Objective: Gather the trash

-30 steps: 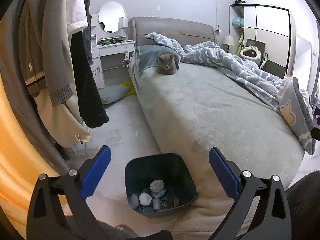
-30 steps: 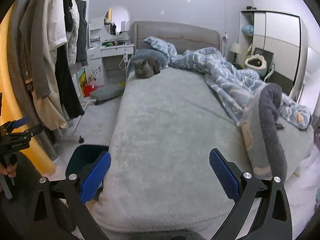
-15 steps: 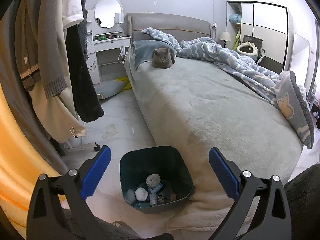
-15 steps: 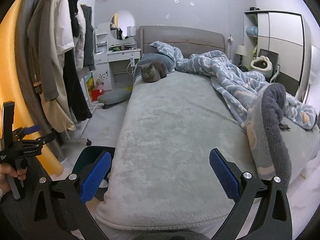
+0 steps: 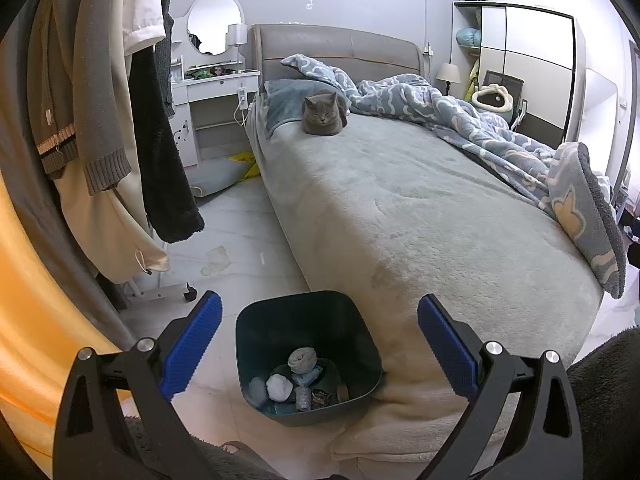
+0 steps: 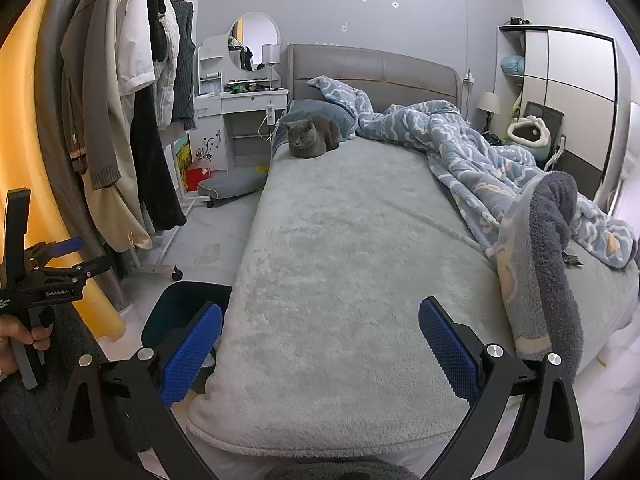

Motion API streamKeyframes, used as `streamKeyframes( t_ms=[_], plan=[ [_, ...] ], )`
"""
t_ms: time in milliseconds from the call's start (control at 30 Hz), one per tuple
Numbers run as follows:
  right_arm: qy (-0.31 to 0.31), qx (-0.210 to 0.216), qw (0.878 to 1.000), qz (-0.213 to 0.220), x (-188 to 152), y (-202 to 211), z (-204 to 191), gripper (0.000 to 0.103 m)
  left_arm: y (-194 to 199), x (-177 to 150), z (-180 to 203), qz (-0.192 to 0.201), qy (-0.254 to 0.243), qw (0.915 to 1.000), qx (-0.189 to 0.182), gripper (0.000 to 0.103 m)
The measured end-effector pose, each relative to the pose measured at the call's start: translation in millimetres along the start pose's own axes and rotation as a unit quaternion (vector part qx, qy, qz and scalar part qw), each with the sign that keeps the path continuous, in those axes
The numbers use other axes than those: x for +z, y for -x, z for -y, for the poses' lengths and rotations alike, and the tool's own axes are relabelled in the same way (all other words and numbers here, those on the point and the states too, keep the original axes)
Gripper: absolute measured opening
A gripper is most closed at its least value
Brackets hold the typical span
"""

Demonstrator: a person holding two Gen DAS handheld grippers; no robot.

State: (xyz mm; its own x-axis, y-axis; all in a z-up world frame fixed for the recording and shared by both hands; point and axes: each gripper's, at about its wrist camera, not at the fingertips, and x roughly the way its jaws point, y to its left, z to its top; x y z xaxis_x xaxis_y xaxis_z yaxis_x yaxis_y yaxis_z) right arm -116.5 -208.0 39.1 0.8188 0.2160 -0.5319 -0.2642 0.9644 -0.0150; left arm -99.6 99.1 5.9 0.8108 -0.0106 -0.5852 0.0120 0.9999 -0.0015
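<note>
Black left tongs and right tongs, blue textured pads, silver screws, white lettering

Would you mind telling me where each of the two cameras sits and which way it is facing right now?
Left wrist: on the left gripper, above the dark trash bin by the bed's foot corner, facing the headboard; only its open blue fingers show.
Right wrist: on the right gripper, over the bed, facing the headboard; the left gripper and the hand holding it show at left.
Shared: bin, grey cat, blue blanket, hanging clothes.
</note>
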Motion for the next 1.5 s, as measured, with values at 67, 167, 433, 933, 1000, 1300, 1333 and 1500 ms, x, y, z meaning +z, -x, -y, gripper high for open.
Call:
streamKeyframes(
  t_ms=[67, 167, 433, 933, 1000, 1300, 1333, 1500],
  plan=[
    [-0.001, 0.000, 1.000, 0.001, 0.0, 0.3, -0.4, 0.100, -0.1, -0.2, -0.3, -0.001, 0.001, 1.0000, 0.000, 0.100],
    [-0.002, 0.000, 1.000, 0.000, 0.2, 0.4, -0.4, 0.100, -0.1, -0.2, -0.6, 0.000, 0.002, 1.0000, -0.001, 0.100],
    [-0.001, 0.000, 1.000, 0.000, 0.2, 0.6, -0.6, 0.100, -0.4, -0.1, 0.7, -0.001, 0.004, 1.0000, -0.001, 0.100],
    [0.012, -0.002, 1.000, -0.005, -4.6, 2.6, 0.1, 0.100, -0.6, -0.3, -0.2, -0.002, 0.005, 1.0000, -0.001, 0.100],
    [0.014, -0.002, 1.000, -0.006, -5.7, 4.3, 1.9, 0.100, -0.6, -0.4, 0.0, -0.002, 0.006, 1.0000, -0.001, 0.100],
    [0.014, -0.002, 1.000, -0.006, -4.1, 3.8, 2.3, 0.100, -0.8, 0.2, -1.2, -0.002, 0.006, 1.0000, -0.001, 0.100],
    [0.015, -0.002, 1.000, -0.006, -2.7, 2.5, 1.2, 0.100, -0.8, 0.1, -1.0, -0.002, 0.006, 1.0000, -0.001, 0.100],
    [0.015, -0.002, 1.000, -0.006, -2.3, 2.6, 1.5, 0.100, -0.8, 0.3, -1.4, -0.002, 0.006, 1.0000, -0.002, 0.100]
  ],
)
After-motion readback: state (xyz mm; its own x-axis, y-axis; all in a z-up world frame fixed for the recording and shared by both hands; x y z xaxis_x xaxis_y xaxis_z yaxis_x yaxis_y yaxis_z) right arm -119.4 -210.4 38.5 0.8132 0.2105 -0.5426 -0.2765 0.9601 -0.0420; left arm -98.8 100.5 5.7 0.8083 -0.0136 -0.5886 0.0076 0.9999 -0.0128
